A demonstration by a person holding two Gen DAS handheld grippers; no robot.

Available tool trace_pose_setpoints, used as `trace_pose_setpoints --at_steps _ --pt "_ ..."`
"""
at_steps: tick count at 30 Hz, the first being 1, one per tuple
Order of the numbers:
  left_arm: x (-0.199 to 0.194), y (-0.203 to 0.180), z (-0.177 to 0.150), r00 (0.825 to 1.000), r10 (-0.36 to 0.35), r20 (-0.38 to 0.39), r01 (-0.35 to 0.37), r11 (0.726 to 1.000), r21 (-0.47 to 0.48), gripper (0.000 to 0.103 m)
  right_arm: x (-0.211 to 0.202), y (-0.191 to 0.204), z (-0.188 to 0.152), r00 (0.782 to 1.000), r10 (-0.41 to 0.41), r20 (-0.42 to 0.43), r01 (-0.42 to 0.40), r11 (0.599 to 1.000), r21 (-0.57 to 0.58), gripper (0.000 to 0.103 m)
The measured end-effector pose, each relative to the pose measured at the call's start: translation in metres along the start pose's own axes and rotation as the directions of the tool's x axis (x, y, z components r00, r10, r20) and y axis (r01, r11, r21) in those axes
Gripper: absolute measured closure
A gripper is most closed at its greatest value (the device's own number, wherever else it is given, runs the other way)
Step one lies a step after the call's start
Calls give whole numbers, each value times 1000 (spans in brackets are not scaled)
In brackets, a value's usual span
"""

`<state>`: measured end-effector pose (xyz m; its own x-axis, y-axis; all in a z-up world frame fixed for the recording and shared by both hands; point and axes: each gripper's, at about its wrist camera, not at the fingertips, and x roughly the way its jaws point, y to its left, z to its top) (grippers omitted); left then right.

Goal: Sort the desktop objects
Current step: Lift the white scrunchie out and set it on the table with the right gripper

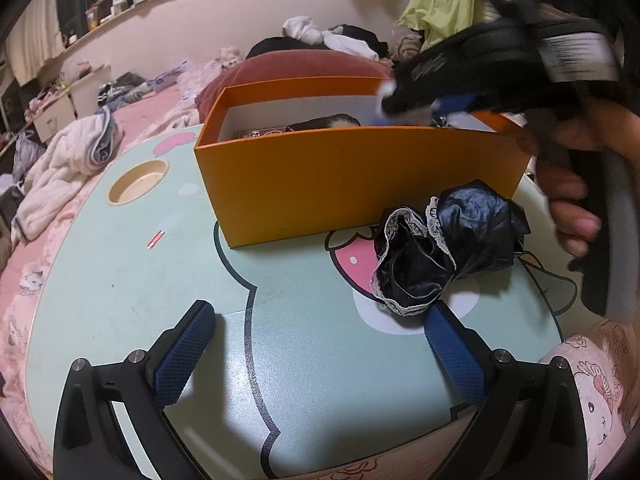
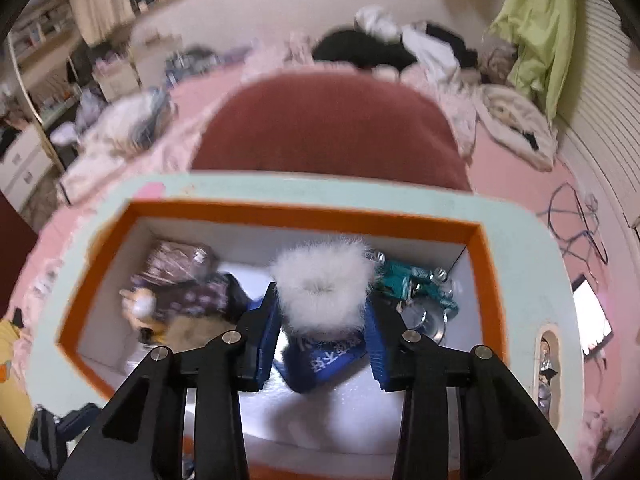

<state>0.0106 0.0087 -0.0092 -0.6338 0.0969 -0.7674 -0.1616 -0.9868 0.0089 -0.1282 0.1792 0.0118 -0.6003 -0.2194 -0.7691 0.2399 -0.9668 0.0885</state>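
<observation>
An orange box (image 1: 352, 184) with a white inside stands on the mint cartoon-print table (image 1: 120, 280). Over the box's open top (image 2: 304, 214), my right gripper (image 2: 322, 300) is shut on a white fluffy hair ring (image 2: 320, 276) held between its blue pads. In the left wrist view that gripper shows blurred at the box's far right corner, with a person's hand (image 1: 568, 200) on its handle. My left gripper (image 1: 320, 312) stands open low over the table with nothing between its fingers. A crumpled black cloth with white lace trim (image 1: 444, 248) lies just beyond its right fingertip (image 1: 436, 316).
Inside the box lie a blue pouch with white writing (image 2: 324, 364), a teal object (image 2: 404, 280) and a purple patterned packet (image 2: 180, 268). A round cup recess (image 1: 138, 182) sits at the table's far left. A red cushion (image 2: 328, 128) and a cluttered pink bed surround the table.
</observation>
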Motion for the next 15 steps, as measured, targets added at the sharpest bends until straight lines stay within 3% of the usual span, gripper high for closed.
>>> trace_pose_setpoints --at_steps 5,7,11,15 --pt "1 1 -1 1000 -2 0 2 1000 2 0 -67 -4 -25 974 120 194 -120 993 -8 64" --pt "1 1 -1 1000 -3 1 3 1000 3 0 -87 -6 -41 964 151 220 -151 988 -17 64" --pt "2 3 -1 1000 -4 1 4 1000 4 0 -99 -14 -84 967 178 185 -178 984 -16 63" --pt "2 4 -2 1000 -7 1 7 1000 6 0 -73 -11 -98 991 90 103 -86 995 -41 62"
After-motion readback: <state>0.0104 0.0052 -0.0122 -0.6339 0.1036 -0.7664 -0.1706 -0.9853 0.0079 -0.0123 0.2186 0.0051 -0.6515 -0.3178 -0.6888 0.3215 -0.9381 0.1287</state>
